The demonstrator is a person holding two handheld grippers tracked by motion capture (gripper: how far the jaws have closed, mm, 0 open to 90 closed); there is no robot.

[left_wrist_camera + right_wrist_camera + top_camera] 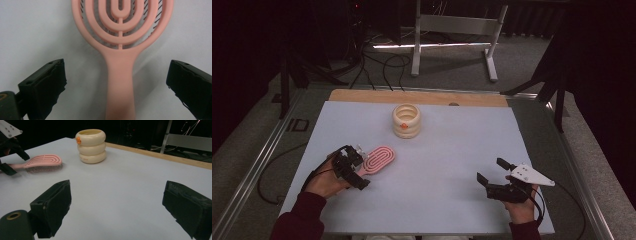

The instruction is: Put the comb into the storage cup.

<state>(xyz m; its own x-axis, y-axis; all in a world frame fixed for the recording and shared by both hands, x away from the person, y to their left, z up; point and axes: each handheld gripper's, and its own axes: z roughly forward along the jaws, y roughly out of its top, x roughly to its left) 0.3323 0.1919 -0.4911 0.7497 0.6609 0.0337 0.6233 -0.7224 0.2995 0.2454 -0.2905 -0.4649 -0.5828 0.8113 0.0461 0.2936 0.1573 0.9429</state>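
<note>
A pink vented hairbrush (378, 159) lies flat on the white table, its head pointing toward the far right. My left gripper (360, 167) is open and straddles the handle. In the left gripper view the brush handle (120, 75) runs up the middle between the two jaws, with a gap on each side. A cream ribbed cup (406, 120) with a small orange mark stands upright behind the brush. My right gripper (491, 169) hovers open at the front right with nothing between its jaws. The right gripper view shows the brush (45, 161), the cup (91, 146) and the left gripper (11, 157) farther off.
The white table top (452, 145) ends in a wooden strip (362, 95) at the back. A metal frame stand (452, 30) and cables lie on the dark floor beyond. Metal rails run along both sides of the table.
</note>
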